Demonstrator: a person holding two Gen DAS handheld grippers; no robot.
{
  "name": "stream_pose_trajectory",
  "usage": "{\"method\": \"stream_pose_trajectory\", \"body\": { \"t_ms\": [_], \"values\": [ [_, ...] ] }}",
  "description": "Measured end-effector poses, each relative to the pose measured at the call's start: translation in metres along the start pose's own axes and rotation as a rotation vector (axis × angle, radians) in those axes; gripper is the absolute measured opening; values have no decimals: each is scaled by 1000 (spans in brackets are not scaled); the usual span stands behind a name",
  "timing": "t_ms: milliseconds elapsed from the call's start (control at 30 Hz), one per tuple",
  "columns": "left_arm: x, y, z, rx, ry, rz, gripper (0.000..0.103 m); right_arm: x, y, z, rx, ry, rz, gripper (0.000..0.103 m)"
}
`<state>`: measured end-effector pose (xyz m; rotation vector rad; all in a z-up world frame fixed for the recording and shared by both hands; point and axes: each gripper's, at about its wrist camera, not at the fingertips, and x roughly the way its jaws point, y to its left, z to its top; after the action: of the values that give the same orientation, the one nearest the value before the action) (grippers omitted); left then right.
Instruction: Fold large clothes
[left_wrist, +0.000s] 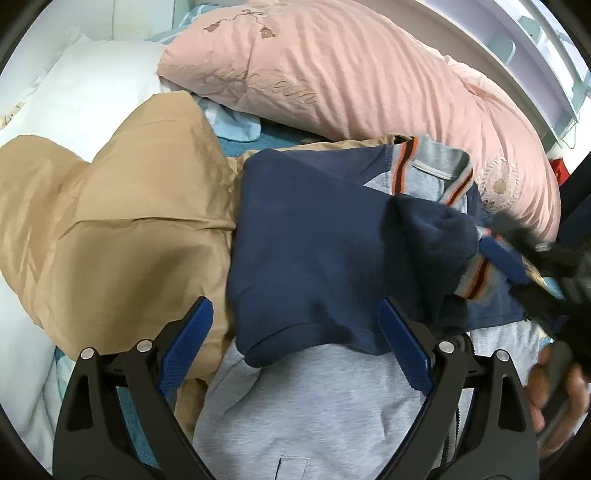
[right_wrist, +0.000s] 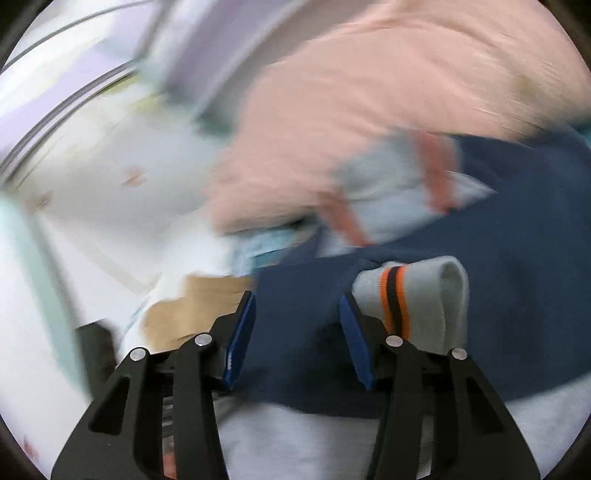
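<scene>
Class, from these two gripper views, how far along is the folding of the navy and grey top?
Done: one navy sleeve lies folded across the grey body.
In hand: the other sleeve's striped cuff sits beside the open right hand-held gripper; whether it is being gripped is unclear. The left hand-held gripper hovers open.
Left: folding the body; the tan jacket lies unfolded.

Left claw (left_wrist: 295, 343) and right claw (right_wrist: 297, 328), both spread wide.
</scene>
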<state>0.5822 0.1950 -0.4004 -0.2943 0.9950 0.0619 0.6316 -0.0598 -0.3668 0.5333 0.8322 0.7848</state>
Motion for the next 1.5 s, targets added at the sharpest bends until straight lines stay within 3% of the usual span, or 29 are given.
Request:
{"method": "stream_pose_trajectory", "body": {
  "t_ms": [33, 133, 233, 300, 400, 500, 667, 767, 933, 1067, 1133, 1167, 1233, 1300, 1333, 1367, 1433, 1500],
  "values": [
    [0, 1, 0, -7, 3, 1, 91, -6, 8, 0, -30, -30, -15, 43],
    [-3, 2, 1, -3, -7, 0, 91, -28, -3, 0, 12, -104, -250, 48],
    [-4, 2, 1, -11, -11, -8, 91, -33, -41, -8, 120, -75, -370, 49],
    [-4, 1, -1, -7, -13, -10, 91, -28, -60, -19, 196, -30, -389, 49],
    [-2, 0, -2, -4, -4, -12, 91, -16, -73, -28, 319, -2, -268, 49],
    [-2, 1, -3, 0, -5, -5, 91, 0, -39, -17, 261, 4, -150, 49],
    [-8, 10, -3, -11, -9, 10, 91, 42, 25, 1, 205, 100, 147, 49],
    [-13, 16, -2, -17, -21, 16, 91, 38, 40, 11, 158, 70, 151, 51],
    [-14, 15, 3, -38, -37, -10, 91, -5, 8, 18, 89, 28, -37, 52],
    [-5, -5, 16, -10, -34, -58, 91, -37, -40, 21, 8, 52, -244, 52],
    [-4, -23, 20, 13, -57, -79, 91, -50, -58, 17, -12, 79, -299, 52],
    [-4, -32, 21, 35, -68, -106, 91, -59, -68, 14, -24, 94, -332, 49],
    [2, -57, 20, 100, -55, -139, 91, -73, -87, 7, -31, 119, -375, 30],
    [16, -79, 18, 187, -37, -149, 91, -83, -113, 2, 5, 157, -406, 19],
    [37, -88, 17, 248, 23, -141, 90, -84, -125, -3, 19, 171, -434, 14],
    [52, -89, 16, 269, 62, -89, 90, -85, -133, -6, 26, 185, -468, 0],
    [79, -79, 16, 271, 124, 35, 88, -93, -157, -9, 78, 194, -476, 0],
    [85, -62, 20, 225, 133, 3, 87, -97, -168, -12, 102, 196, -470, 0]
  ]
}}
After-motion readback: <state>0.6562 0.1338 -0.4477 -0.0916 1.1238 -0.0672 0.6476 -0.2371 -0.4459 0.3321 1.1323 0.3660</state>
